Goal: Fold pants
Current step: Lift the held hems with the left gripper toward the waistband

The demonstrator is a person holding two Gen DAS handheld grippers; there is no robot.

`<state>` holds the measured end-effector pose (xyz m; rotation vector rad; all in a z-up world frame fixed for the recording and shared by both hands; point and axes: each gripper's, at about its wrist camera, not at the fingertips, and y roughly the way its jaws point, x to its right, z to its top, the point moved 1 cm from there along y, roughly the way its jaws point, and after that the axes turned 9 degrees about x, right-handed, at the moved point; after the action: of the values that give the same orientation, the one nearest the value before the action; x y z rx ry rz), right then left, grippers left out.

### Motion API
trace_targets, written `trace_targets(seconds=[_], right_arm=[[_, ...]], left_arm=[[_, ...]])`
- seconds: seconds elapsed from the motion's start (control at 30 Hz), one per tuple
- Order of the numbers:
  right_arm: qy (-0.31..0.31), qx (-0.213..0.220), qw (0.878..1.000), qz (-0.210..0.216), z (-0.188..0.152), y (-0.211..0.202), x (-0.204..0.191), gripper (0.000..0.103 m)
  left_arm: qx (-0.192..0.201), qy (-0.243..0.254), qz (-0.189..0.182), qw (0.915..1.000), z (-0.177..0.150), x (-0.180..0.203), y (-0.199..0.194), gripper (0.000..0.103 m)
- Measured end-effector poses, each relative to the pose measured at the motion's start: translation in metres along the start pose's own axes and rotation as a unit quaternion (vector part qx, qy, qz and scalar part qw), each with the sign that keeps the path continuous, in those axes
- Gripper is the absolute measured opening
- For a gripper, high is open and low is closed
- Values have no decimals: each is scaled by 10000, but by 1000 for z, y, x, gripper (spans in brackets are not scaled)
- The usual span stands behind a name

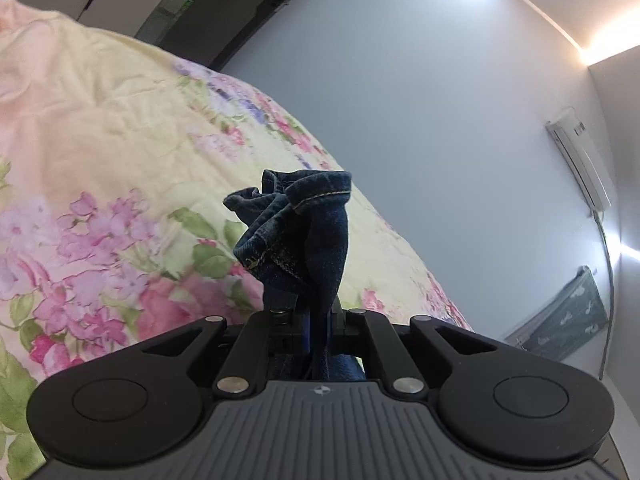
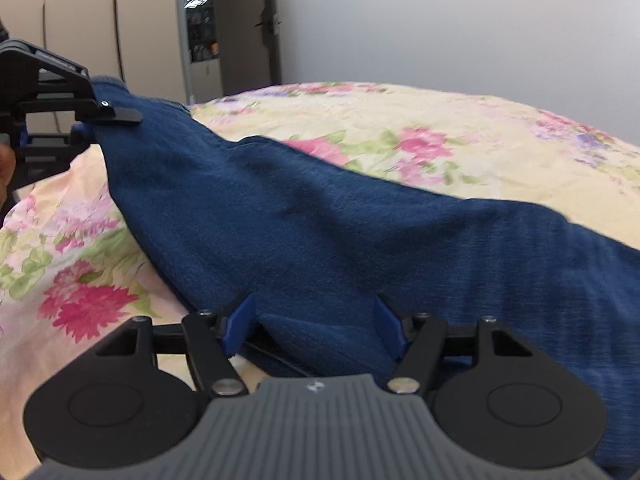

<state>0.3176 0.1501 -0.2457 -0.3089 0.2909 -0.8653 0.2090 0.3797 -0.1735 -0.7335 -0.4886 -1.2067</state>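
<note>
The pants (image 2: 320,220) are dark blue denim, stretched across a floral bedspread (image 2: 440,148). My left gripper (image 1: 316,320) is shut on a bunched hem of the pants (image 1: 304,220), which sticks up past the fingers. In the right wrist view that gripper (image 2: 100,116) holds the pants' far end lifted at the upper left. My right gripper (image 2: 316,324) is open, its blue pads (image 2: 238,324) on either side of a fold of denim at the pants' near edge; the jaws are not closed on it.
The bed with its yellow and pink flowered cover (image 1: 100,160) fills the ground. A grey wall (image 1: 400,100), an air conditioner (image 1: 580,156), a dark doorway (image 2: 236,28) and beige wardrobe doors (image 2: 80,20) lie beyond.
</note>
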Motion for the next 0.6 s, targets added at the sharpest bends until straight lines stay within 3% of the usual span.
trace_targets(seconds=[0.07,0.13,0.23,0.3,0.47,0.6], right_arm=[[261,98,9996,-80,2,-12,14,64],[630,253,9976,-113,0,-30,33,65],[1267,527,9905,58,-8,-59,65,65],[1396,719,9874,-202,-11,-77,81,65],[1350,982,9789,-1182,4,-101,110,65],[1312,1211,9733,-1442,15,-121,131,65]], left_arm=[[1,333,-174,9993,-5,22,-3,6],[-12,986,-341,9945,-13,50,-5,6],[-78,2352,-554,9703,-39,97,-2,6],[-194,2887,-774,9541,-63,119,-1,7],[-519,3571,-1126,9258,-121,164,2,7],[-1056,4295,-1102,8901,-179,185,14,8]])
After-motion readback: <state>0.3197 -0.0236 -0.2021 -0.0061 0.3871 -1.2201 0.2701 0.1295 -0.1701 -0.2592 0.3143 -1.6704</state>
